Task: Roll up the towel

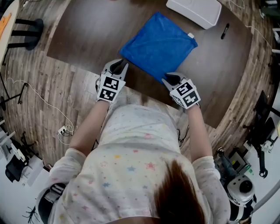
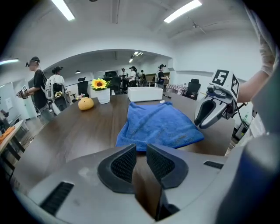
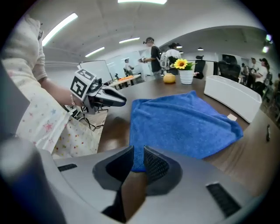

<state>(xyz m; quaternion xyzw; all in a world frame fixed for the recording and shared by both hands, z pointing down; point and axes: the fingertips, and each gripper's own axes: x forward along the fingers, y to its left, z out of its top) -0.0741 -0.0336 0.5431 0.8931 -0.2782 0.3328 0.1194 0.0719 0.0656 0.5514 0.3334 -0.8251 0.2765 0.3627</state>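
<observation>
The left claw [image 1: 118,66] has its jaws a narrow gap apart with only bare table [image 1: 78,39] between them. The near corner of the blue towel [image 1: 159,46] lies just beyond its tips, not touching. The right claw [image 1: 171,78] also has its jaws narrowly parted. The towel's edge shows in that gap, but I see no pinch on it, and the cloth lies flat. The towel sits spread on the table directly ahead of both claws, its nearest edge running from one to the other. The main risk, as I judge it, is an uneven start. The right claw is already on the cloth while the left is short of it, so turning the edge now would skew the roll into a cone. With the jaws so little apart, a pad could also skate over the hem instead of catching it. The table looks smooth, so the whole towel might slide away rather than curl. Beyond the towel's far side, well apart from both claws, stands a white bin [image 1: 194,11]. No view shows whether it holds anything. A black pen [image 1: 225,30] lies to its right. Farther off still, seen from the left claw, a white pot [image 2: 103,95] holds a sunflower [image 2: 99,83], with an orange round thing [image 2: 86,103] just beside it.
</observation>
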